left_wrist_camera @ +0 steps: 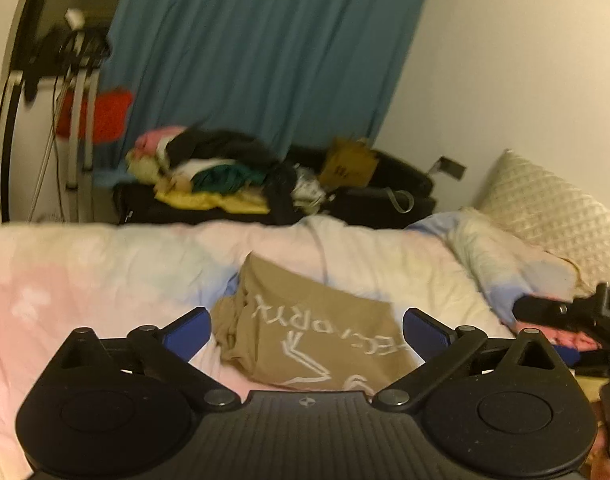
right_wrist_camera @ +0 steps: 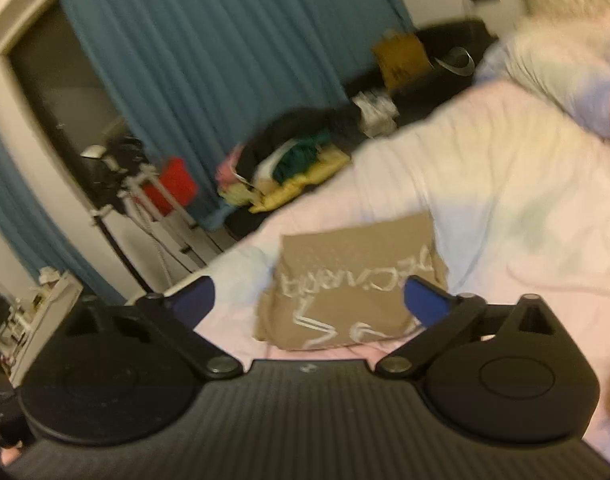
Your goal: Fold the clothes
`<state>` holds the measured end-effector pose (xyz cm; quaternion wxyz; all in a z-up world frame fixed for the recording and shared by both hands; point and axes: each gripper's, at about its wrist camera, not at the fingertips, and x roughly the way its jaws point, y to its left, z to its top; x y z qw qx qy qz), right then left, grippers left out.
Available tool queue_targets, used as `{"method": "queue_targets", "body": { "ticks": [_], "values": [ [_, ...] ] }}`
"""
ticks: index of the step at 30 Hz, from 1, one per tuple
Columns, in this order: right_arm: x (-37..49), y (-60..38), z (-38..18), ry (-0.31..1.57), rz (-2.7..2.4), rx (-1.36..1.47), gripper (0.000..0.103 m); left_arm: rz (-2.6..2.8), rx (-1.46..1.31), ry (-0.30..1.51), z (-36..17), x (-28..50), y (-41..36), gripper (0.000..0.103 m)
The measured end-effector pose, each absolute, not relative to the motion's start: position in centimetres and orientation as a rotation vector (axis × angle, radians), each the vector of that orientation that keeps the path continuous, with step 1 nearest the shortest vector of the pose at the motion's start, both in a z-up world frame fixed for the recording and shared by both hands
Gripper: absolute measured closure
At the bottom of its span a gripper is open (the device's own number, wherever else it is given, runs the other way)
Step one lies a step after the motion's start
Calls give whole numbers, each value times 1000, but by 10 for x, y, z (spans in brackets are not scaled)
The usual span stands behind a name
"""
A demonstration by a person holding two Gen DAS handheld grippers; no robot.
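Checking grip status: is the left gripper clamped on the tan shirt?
No. The left gripper is open, both blue fingers apart above the tan shirt.

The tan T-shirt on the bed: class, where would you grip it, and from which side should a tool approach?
Probably the bunched edge of the tan T-shirt, on its left in the left wrist view. The folds there stand proud of the bed cover, giving fingers something to pinch; the printed face lies flat. The left tool, now open, could come in low from that side.

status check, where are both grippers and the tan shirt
Left gripper open, empty, over the bed. Right gripper open, empty. Tan shirt lies folded on the pink bedcover, one side bunched. Nothing on top of it.
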<state>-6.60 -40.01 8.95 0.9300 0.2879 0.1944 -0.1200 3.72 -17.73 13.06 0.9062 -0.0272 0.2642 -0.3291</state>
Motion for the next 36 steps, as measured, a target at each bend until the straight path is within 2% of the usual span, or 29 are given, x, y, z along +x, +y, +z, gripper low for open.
{"method": "queue_targets", "body": {
  "ticks": [6,15,36],
  "values": [
    [-101,-369,103,351,-232,505,0,-689,-1,443,155,-20,-156,0],
    [-131,-322,88,255,-260,328,0,-616,22,361,143,-66,-118,0],
    [-108,-295,15,272,-282,214,0,-531,84,382,79,-69,-107,0]
  ]
}}
